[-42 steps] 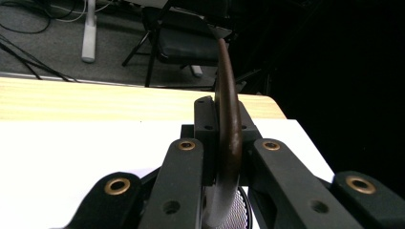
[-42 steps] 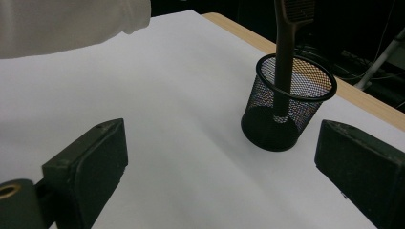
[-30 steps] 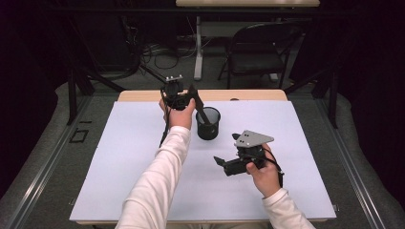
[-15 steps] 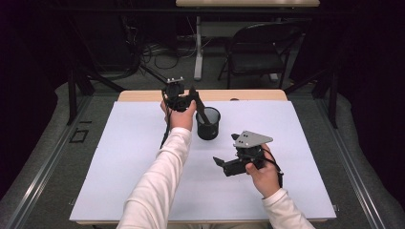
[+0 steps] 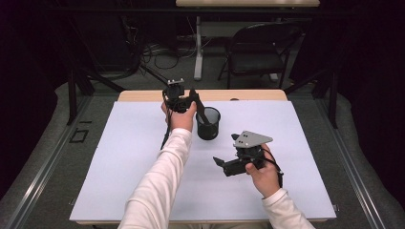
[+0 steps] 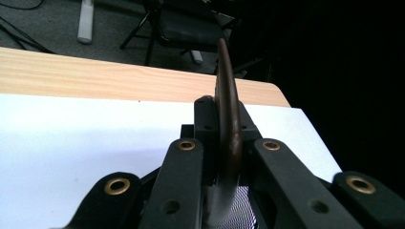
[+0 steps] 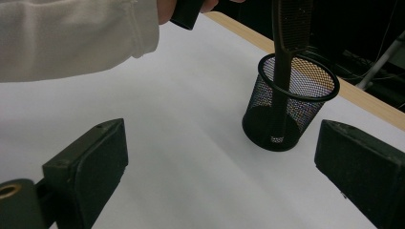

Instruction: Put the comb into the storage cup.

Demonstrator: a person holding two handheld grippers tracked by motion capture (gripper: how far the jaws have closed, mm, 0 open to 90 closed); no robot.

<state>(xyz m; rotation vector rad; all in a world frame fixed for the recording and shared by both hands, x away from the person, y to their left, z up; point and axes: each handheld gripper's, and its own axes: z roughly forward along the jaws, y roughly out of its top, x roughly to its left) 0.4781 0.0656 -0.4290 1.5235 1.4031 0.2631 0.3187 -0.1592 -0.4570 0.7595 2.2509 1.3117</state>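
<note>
Black mesh cup (image 5: 208, 125), one comb (image 7: 282, 71), two tools

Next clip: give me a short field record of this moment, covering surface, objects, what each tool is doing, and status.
surface: white table sheet
held item: dark comb, lower end inside the cup
container: black mesh cup, upright
left tool: shut on the comb, above the cup
right tool: open, nothing between its jaws, nearer the person than the cup and apart from it
status: comb partly in the cup, not released
</note>
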